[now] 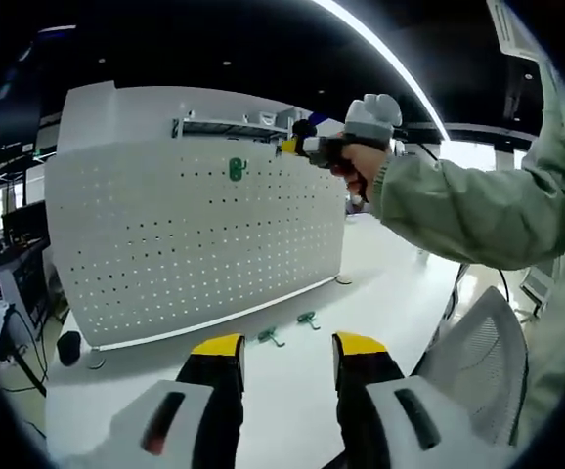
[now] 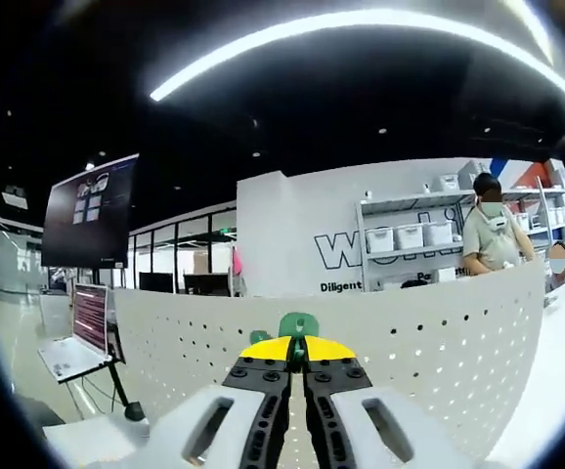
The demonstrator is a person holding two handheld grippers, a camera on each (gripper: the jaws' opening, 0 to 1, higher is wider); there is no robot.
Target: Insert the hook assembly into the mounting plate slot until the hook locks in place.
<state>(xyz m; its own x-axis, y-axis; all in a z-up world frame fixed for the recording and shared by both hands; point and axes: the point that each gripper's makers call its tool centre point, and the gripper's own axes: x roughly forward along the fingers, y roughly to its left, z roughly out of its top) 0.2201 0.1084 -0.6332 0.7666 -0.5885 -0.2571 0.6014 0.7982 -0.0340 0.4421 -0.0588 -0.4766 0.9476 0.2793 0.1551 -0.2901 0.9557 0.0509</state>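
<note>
A white pegboard [image 1: 185, 244] stands upright on the white table [image 1: 292, 410], with one green hook [image 1: 237, 168] hung near its top. Two more green hooks [image 1: 270, 337] [image 1: 308, 319] lie on the table at the board's foot. My left gripper [image 1: 287, 347] hovers low over the table in front of them, open and holding nothing. A hand holds my right gripper [image 1: 292, 147] up at the board's top right corner. In the right gripper view, that gripper [image 2: 298, 350] is shut on a green hook [image 2: 298, 323], just above the pegboard's [image 2: 439, 342] top edge.
A green sleeve [image 1: 478, 210] reaches across from the right, with a mesh chair [image 1: 478, 352] below it. A small black object [image 1: 67, 347] sits at the table's left end. Beyond the board are a monitor [image 2: 89, 210], a laptop [image 2: 77, 332], shelves and a person [image 2: 490, 234].
</note>
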